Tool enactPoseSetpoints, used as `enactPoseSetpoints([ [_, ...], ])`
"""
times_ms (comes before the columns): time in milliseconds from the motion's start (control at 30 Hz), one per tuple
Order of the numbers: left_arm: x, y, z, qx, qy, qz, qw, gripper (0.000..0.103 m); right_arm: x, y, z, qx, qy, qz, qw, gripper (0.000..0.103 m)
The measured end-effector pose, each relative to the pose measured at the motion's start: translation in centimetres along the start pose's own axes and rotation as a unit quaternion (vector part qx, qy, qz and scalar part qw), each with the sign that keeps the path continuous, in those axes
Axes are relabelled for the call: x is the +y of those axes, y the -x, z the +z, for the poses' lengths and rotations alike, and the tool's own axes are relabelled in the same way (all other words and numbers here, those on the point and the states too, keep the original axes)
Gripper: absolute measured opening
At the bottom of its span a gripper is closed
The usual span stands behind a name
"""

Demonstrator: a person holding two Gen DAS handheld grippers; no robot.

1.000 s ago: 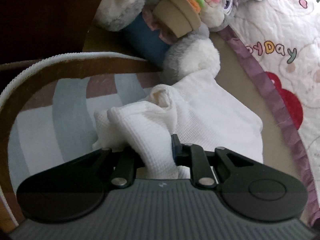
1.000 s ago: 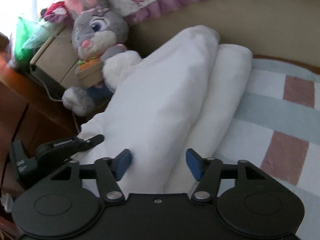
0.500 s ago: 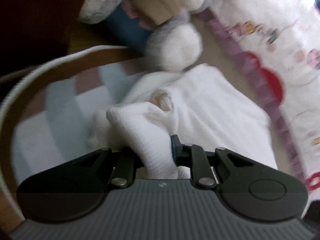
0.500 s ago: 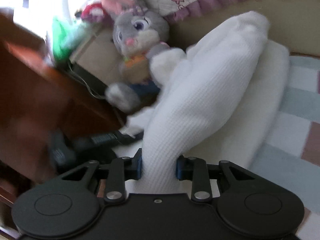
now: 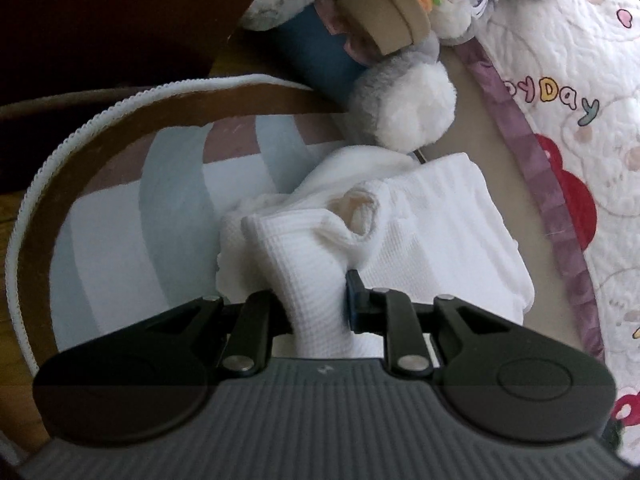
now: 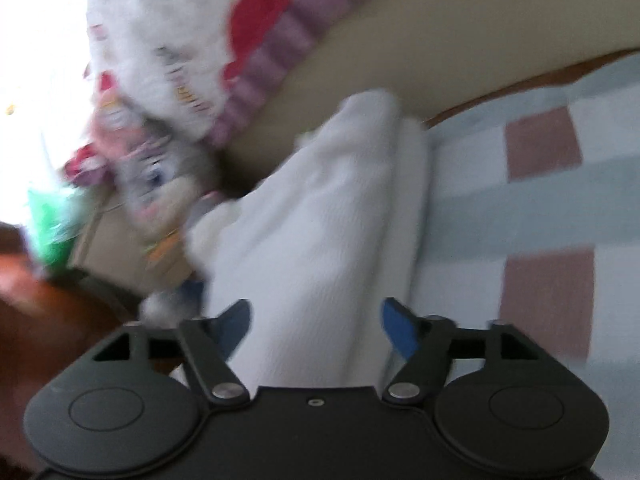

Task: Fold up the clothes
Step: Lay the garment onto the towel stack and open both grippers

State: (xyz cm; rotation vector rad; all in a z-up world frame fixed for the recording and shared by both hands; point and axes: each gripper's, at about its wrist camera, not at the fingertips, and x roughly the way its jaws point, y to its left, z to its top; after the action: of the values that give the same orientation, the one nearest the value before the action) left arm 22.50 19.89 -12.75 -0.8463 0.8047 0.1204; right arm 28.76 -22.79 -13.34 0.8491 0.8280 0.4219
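A white waffle-knit garment (image 5: 440, 220) lies partly folded on the striped bed sheet (image 5: 140, 220). My left gripper (image 5: 314, 304) is shut on a bunched fold at the garment's near edge. Its jaws are just starting to open, though the pads still press the cloth. In the blurred right wrist view the same garment (image 6: 340, 200) runs as a long roll away from my right gripper (image 6: 316, 320). That gripper's jaws are opening wide. The cloth passes between its blue pads (image 6: 396, 322) without being pressed.
A grey and white plush rabbit (image 5: 400, 112) sits against the garment's far end. A white quilt with purple trim (image 5: 580, 60) lies along the right. Dark wooden furniture (image 5: 100, 12) stands past the bed's white-piped edge (image 5: 120, 100). A green bag (image 6: 52, 220) shows beside it.
My right gripper closed on the cloth and raised it, then let go and dropped lower, rolling as it went. My left gripper kept its hold on the fold.
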Motion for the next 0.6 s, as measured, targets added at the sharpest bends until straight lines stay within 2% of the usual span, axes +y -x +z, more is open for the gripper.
enactPoseSetpoints([
  [67, -0.3, -0.1, -0.1, -0.010, -0.012, 0.001, 0.9999, 0.016, -0.9, -2.6, 1.6, 0.003, -0.020, -0.023, 1.000, 0.084],
  [100, -0.7, 0.1, -0.3, -0.018, -0.026, 0.004, 0.9995, 0.013, -1.1, -3.6, 2.3, -0.001, -0.031, -0.004, 0.999, 0.077],
  [133, -1.0, 0.2, -0.5, -0.026, -0.040, 0.008, 0.9988, 0.011, -1.1, -4.5, 3.0, -0.006, -0.037, 0.016, 0.999, 0.026],
  [167, -1.4, 0.5, -0.8, -0.035, -0.056, 0.014, 0.9977, 0.011, 0.3, -4.5, 3.7, -0.019, -0.003, 0.030, 0.999, 0.020],
  [233, -2.9, 1.4, -1.4, -0.065, -0.097, 0.036, 0.9925, 0.010, 3.1, -4.5, 5.1, -0.043, 0.066, 0.059, 0.995, 0.020],
  [300, -4.3, 2.2, -2.0, -0.098, -0.133, 0.057, 0.9846, 0.011, 6.0, -3.6, 5.4, -0.058, 0.162, 0.075, 0.982, 0.018],
  [333, -4.5, 1.9, -2.0, -0.099, -0.134, 0.064, 0.9839, 0.012, 5.8, -4.2, 5.6, -0.053, 0.176, 0.042, 0.982, 0.018],
  [400, -3.7, 0.4, -1.8, -0.060, -0.106, 0.064, 0.9905, 0.018, 5.3, -5.3, 5.9, -0.041, 0.205, -0.024, 0.978, 0.022],
  [467, -2.2, -0.2, -1.6, -0.022, -0.056, 0.048, 0.9970, 0.020, 4.2, -6.5, 5.7, -0.017, 0.233, -0.098, 0.967, 0.042],
  [500, -1.5, 0.2, -1.5, -0.024, -0.036, 0.039, 0.9983, 0.020, 3.6, -7.0, 5.5, -0.005, 0.244, -0.132, 0.961, 0.048],
  [533, -1.2, 0.7, -1.2, -0.031, -0.025, 0.042, 0.9983, 0.020, 3.5, -6.0, 5.3, -0.020, 0.231, -0.130, 0.964, 0.055],
  [600, -1.1, 1.4, -0.7, -0.045, -0.024, 0.060, 0.9969, 0.020, 3.2, -4.1, 4.9, -0.051, 0.203, -0.125, 0.970, 0.059],
])
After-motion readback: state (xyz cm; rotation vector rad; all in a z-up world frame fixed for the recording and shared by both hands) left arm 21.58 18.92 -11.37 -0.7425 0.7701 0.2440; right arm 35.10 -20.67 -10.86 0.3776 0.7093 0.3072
